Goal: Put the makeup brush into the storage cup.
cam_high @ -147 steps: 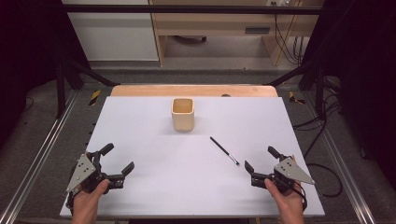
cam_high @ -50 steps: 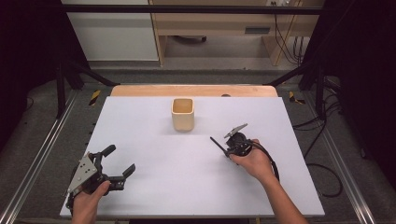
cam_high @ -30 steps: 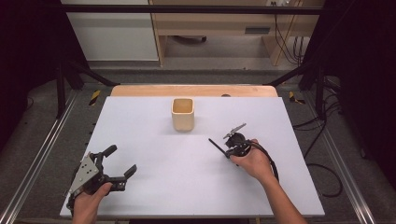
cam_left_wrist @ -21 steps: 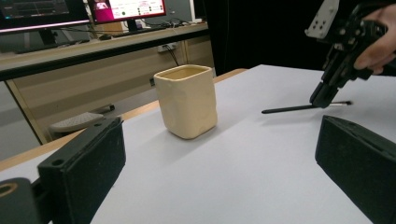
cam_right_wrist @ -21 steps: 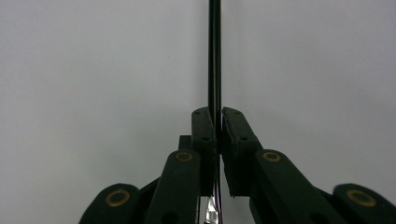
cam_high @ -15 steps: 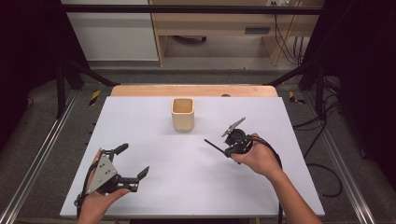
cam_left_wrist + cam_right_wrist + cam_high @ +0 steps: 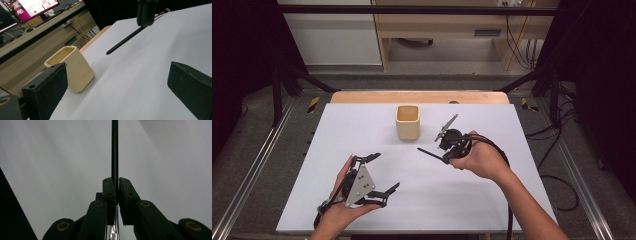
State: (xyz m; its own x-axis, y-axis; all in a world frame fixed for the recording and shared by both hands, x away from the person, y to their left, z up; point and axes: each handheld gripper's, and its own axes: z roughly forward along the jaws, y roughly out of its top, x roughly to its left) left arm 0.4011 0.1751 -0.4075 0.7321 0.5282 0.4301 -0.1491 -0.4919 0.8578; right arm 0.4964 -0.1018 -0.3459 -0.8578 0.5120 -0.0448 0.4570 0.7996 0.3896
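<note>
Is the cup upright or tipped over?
Upright: the cup stands on its base on the table, opening facing up.

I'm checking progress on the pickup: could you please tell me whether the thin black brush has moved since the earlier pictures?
Yes. The thin black brush, clamped in the right gripper, is off the white table, closer to the beige square cup.

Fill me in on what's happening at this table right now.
A person works two hand-held grippers over a white table. The right gripper is shut on a thin black brush, holding it in the air beside the cream cup. The left gripper hovers open and empty nearer the person, jaws pointed toward the cup.
</note>
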